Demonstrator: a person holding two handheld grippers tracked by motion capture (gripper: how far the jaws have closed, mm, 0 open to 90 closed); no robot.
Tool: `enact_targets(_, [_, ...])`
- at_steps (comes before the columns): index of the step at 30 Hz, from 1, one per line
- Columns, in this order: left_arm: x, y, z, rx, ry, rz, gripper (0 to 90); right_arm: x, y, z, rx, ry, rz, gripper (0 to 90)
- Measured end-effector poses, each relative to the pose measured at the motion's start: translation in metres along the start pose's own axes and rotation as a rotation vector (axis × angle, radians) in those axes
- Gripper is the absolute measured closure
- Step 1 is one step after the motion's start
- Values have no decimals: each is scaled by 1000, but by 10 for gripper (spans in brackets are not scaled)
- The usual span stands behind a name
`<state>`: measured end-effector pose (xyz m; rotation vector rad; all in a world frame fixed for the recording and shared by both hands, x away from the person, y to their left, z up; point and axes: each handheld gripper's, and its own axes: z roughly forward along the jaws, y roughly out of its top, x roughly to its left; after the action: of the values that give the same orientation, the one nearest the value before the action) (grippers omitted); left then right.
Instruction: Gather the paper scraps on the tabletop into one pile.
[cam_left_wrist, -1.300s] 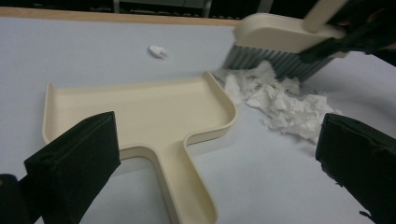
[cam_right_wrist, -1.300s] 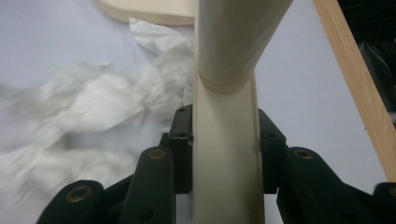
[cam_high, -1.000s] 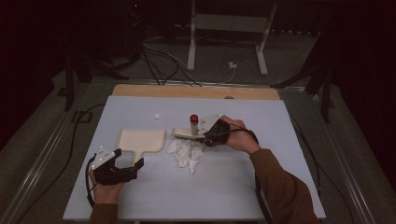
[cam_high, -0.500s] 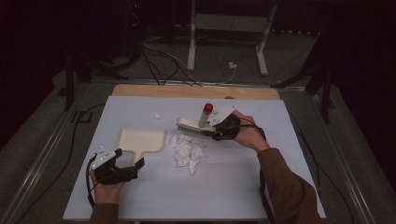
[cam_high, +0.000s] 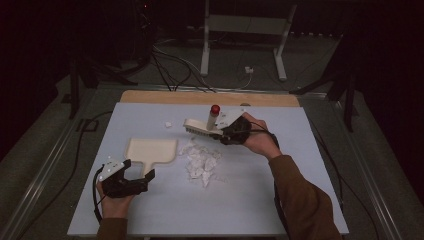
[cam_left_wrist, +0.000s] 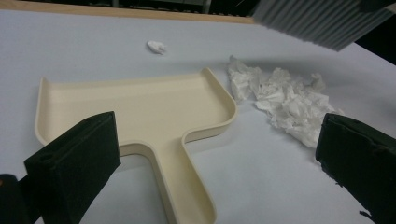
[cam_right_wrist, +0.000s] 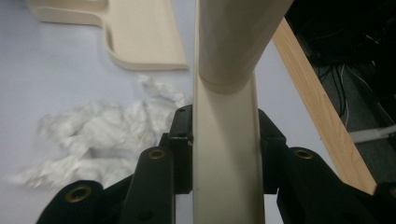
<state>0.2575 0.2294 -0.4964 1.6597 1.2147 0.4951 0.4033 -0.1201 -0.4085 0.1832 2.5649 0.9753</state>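
Right gripper (cam_high: 223, 134) clamps an unlabelled cream brush (cam_high: 199, 128) above crumpled paper (cam_high: 200, 160); left gripper (cam_high: 137, 176), jaws wide, flanks the dustpan (cam_high: 150, 150).

Black right gripper (cam_right_wrist: 224, 154) with brass-ringed screw holes; black cables trail; brown sleeve (cam_high: 305, 200) on the right arm.

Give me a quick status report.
Right gripper shut on brush, lifted. Left gripper open near dustpan. Paper scraps loose between.

My high view looks down the table (cam_high: 150, 210); both gripper views sit close, low, sharing the dustpan (cam_left_wrist: 140, 107) and paper scraps (cam_left_wrist: 289, 102).
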Motion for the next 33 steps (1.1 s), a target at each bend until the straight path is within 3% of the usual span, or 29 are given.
enact_targets(16, [4, -1, -4, -10, -4, -21, 5, -22, 33, 73, 20, -74, 121, 678])
enact_targets(25, [6, -2, -7, -22, -6, -33, 5, -25, 54, 113, 62, -100, 94, 678])
enact_targets(33, [6, -3, -7, -18, -8, -34, 5, -17, 61, 141, 131, -107, 27, 678])
